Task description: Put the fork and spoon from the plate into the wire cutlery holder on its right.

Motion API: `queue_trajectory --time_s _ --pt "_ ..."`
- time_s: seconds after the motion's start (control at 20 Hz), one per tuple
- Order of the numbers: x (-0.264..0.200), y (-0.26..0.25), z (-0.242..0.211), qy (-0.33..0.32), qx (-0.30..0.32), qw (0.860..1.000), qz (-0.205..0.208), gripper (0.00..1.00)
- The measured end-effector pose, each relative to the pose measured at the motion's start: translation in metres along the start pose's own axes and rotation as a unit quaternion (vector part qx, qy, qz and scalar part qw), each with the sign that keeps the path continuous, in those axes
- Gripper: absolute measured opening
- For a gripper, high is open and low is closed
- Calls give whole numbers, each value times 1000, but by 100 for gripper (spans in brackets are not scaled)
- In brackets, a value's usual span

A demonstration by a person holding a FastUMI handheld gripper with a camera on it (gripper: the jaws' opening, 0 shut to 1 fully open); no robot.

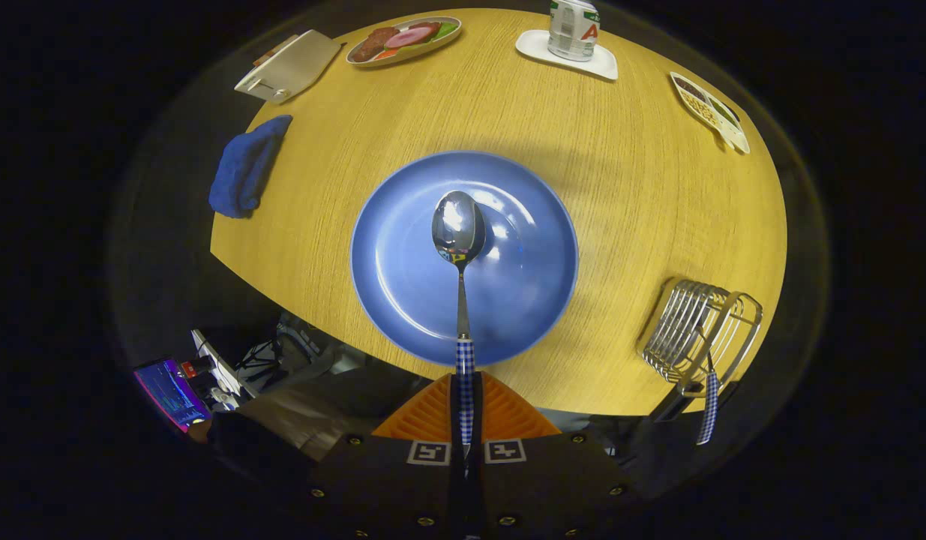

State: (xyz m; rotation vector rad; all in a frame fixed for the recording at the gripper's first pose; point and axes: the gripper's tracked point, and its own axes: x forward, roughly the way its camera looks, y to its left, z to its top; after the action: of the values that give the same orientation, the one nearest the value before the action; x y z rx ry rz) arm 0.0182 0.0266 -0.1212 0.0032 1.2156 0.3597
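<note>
Spoon (460,247) in grip: the gripper (465,405) has both fingers closed on the checked handle, with the bowl pointing straight ahead over the blue plate (403,285) on the round wooden table (620,187). The wire cutlery holder (695,330) stands to the right of the fingers, near the table's edge and well apart from the plate, a checked-handled utensil, likely the fork (708,405), already hanging in it. Judged from this, the spoon's long axis must swing rightward to reach the holder.
</note>
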Motion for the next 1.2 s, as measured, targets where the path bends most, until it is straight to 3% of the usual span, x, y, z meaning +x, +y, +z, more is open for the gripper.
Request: queue_trajectory --time_s 0.75,1.2 --pt "-66 -49 -45 14 33 999 -32 2" --pt "-91 -73 -68 35 82 996 -14 2"
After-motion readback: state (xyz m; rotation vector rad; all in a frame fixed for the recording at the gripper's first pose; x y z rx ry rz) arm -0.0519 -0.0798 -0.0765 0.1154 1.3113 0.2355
